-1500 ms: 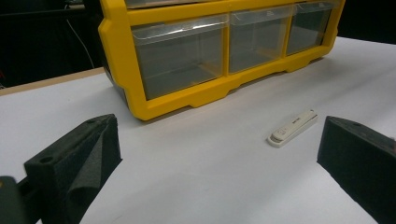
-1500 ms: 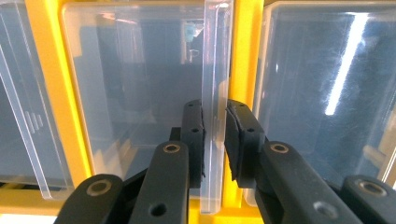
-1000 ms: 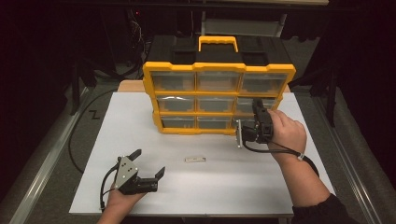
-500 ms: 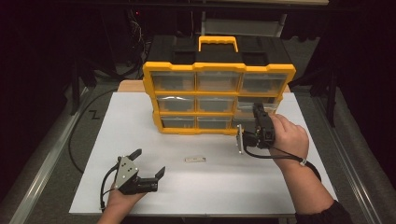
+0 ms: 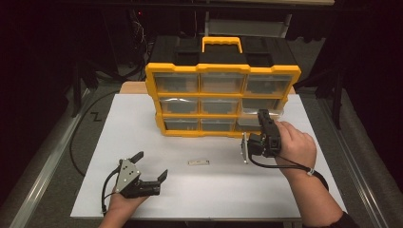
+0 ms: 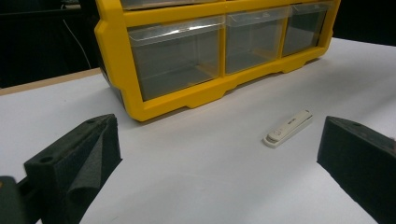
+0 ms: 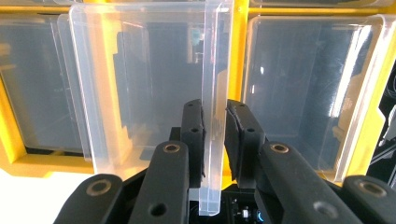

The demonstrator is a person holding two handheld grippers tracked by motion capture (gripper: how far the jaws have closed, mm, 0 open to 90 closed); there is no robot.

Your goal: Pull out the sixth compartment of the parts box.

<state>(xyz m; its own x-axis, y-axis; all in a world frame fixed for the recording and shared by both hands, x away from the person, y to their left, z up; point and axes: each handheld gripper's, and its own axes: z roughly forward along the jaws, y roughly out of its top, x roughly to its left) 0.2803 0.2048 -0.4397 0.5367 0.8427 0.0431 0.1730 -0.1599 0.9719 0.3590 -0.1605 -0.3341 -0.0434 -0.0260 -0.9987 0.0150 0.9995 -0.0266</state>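
1 clear drawer [image 7: 154, 88] juts from the yellow organizer [image 5: 223, 71]; right gripper [image 7: 215, 126] clamps its front wall, pull axis pointing away.

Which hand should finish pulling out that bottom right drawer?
Right. The right gripper is already shut on the front lip of the clear drawer in the yellow organizer. The left gripper rests open on the white table, facing the small white stick.
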